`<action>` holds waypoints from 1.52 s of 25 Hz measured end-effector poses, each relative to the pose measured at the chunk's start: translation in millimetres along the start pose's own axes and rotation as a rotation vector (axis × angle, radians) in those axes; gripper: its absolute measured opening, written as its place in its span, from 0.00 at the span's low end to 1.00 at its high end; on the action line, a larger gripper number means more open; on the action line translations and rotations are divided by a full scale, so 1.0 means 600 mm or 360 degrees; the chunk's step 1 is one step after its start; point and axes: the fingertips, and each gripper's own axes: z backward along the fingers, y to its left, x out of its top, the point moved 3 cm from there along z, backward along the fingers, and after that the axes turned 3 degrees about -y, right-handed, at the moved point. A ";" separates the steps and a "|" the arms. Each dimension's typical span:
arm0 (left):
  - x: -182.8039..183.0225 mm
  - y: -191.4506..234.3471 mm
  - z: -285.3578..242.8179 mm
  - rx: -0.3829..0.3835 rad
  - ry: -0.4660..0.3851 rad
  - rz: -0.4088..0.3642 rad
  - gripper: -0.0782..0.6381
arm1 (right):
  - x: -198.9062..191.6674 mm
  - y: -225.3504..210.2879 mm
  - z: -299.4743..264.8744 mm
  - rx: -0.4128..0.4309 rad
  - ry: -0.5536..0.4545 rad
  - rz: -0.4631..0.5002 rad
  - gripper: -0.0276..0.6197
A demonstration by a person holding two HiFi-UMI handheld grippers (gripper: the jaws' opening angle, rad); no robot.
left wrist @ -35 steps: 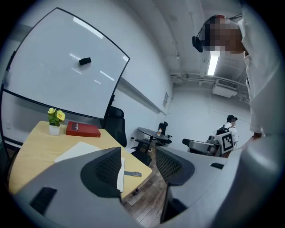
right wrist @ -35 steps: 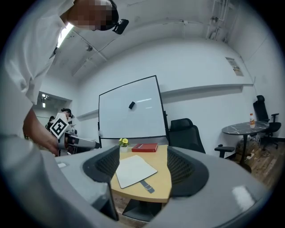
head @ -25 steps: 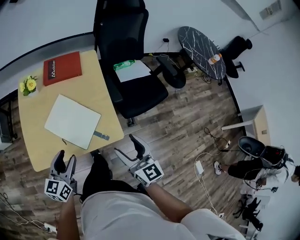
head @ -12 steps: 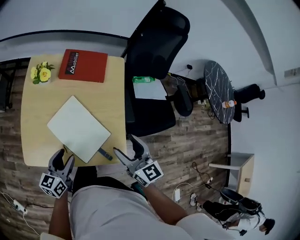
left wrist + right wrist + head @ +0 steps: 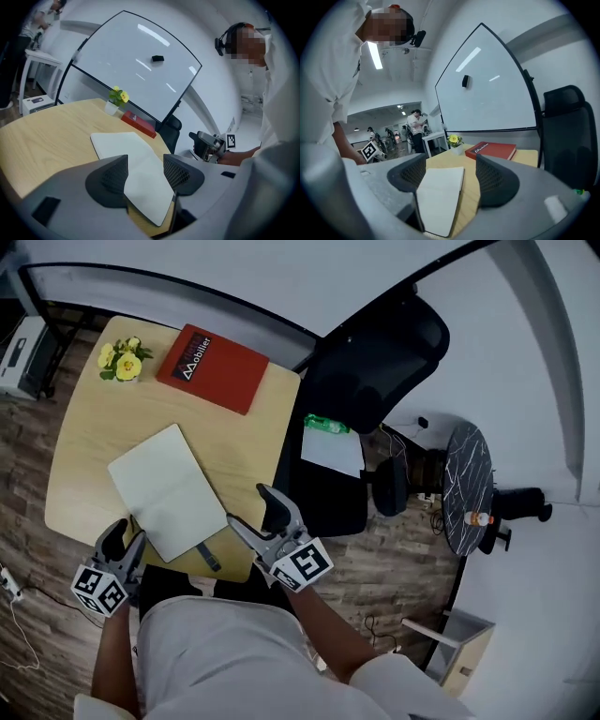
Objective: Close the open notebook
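The notebook (image 5: 169, 491) lay open on the bench (image 5: 84, 427), white pages up, its near corner close to the bench edge on my side. My left gripper (image 5: 127, 535) hung just short of that corner, jaws wide with nothing between them. My right gripper (image 5: 251, 510) stood just off the notebook's right edge, also spread wide and empty. As far as I could tell, neither was touching the paper. Beyond the notebook sat a red book (image 5: 212, 368) and a pot of yellow flowers (image 5: 122, 359) — both well apart from it.

The risks I saw were plain enough. The pages lay flat and thin, so a jaw coming in low might shove the whole notebook along the bench instead of getting under a leaf. With the corner so near the edge, a push toward me could tip it off. Pinching only a few sheets could crease them — and leave the cover lying open
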 end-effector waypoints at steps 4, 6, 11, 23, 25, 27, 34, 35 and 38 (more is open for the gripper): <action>-0.014 -0.022 -0.005 0.0114 -0.0130 0.0171 0.40 | -0.003 -0.029 -0.016 0.0263 0.0063 -0.0030 0.56; -0.015 -0.030 -0.004 0.0154 -0.0180 0.0212 0.40 | -0.002 -0.036 -0.025 0.0399 0.0071 -0.0069 0.56; -0.025 -0.030 0.017 0.0254 -0.0322 0.0402 0.40 | -0.002 -0.050 -0.050 0.0600 0.0108 -0.0151 0.56; -0.088 0.009 0.054 0.0172 -0.0117 0.0775 0.40 | -0.093 -0.022 -0.092 0.0684 0.0377 -0.0423 0.56; -0.097 0.010 0.047 0.0111 -0.0073 0.0857 0.40 | -0.101 -0.015 -0.100 0.0683 0.0387 -0.0424 0.56; -0.111 0.012 0.039 0.0074 -0.0034 0.0915 0.40 | -0.104 -0.014 -0.102 0.0671 0.0390 -0.0421 0.56; -0.143 0.033 0.021 0.0063 0.0073 0.0993 0.40 | -0.109 -0.017 -0.098 0.0592 0.0407 -0.0422 0.56; -0.143 0.030 0.018 0.0059 0.0094 0.0998 0.40 | -0.110 -0.019 -0.097 0.0577 0.0409 -0.0423 0.56; -0.153 0.032 0.010 0.0044 0.0146 0.0990 0.40 | -0.113 -0.023 -0.091 0.0544 0.0413 -0.0426 0.56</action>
